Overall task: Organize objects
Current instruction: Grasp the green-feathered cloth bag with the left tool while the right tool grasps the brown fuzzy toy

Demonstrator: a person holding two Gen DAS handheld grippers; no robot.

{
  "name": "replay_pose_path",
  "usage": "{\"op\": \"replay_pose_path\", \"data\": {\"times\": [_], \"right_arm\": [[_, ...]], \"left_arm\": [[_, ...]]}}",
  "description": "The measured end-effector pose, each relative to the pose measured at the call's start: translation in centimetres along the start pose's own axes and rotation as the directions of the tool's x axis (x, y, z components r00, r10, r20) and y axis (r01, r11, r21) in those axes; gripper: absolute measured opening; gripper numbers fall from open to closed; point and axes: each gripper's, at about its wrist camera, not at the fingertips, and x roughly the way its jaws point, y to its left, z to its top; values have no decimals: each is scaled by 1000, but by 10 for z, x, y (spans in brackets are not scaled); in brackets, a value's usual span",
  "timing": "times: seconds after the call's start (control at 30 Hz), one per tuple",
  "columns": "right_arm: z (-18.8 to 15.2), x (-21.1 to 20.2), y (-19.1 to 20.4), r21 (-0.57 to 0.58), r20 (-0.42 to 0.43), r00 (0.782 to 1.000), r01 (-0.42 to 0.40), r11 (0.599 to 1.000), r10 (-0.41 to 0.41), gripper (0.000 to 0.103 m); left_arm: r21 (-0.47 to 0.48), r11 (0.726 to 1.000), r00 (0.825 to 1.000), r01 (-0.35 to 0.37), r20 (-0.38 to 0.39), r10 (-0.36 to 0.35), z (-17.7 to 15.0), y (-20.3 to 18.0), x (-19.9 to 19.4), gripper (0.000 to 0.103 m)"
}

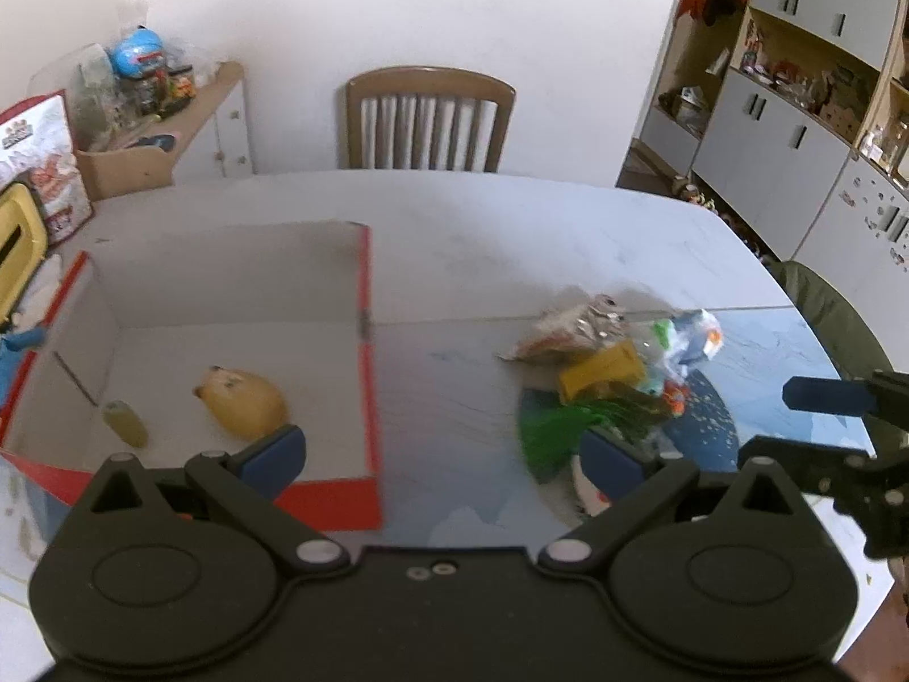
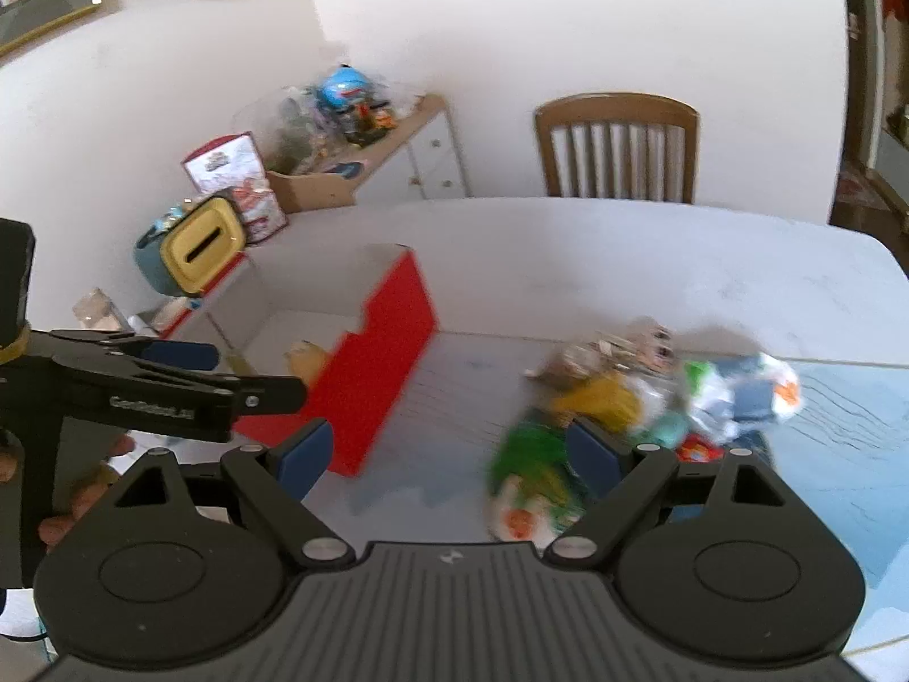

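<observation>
Toy pile [image 1: 619, 375] sits on the table [image 1: 483, 227], right of the red box [image 1: 372, 398], well apart from it; I make out a yellow block [image 1: 602, 369], green fringe [image 1: 559, 432], a crinkly wrapper [image 1: 574, 327], rest too blurred. Inside the box: a yellow plush [image 1: 244, 403] and a small pale tube [image 1: 126, 423] just beside it. My left gripper [image 1: 443, 454] is spread wide, empty, over the box's right wall. My right gripper [image 2: 449, 454] is also wide, empty, its right finger [image 2: 596, 454] in front of the pile. Chair [image 1: 429, 119] stands behind the table, yellow bin [image 2: 199, 253] left of the box.
</observation>
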Motion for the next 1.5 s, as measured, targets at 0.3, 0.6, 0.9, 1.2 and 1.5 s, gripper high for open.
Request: {"op": "replay_pose_path", "data": {"times": [0.3,0.6,0.9,1.2,1.5], "right_arm": [[-20,-9,-62,16,-22,997,78,997,-78,89],[-27,-4,-112,41,-37,988,154,987,-152,89],[-27,22,-146,42,-88,982,171,984,-167,89],[-27,49,-157,21,-130,984,127,992,-123,89],[-19,83,-129,-62,-156,987,22,998,-32,73]], "left_arm": [[22,1000,999,11,-32,-10,-5,-37,30,102],[70,997,996,36,-89,-30,-23,-74,65,102],[91,994,991,53,-129,-41,-30,-97,101,102],[123,991,989,51,-143,-33,-36,-111,123,102],[161,986,990,39,-138,-16,-42,-123,138,91]]}}
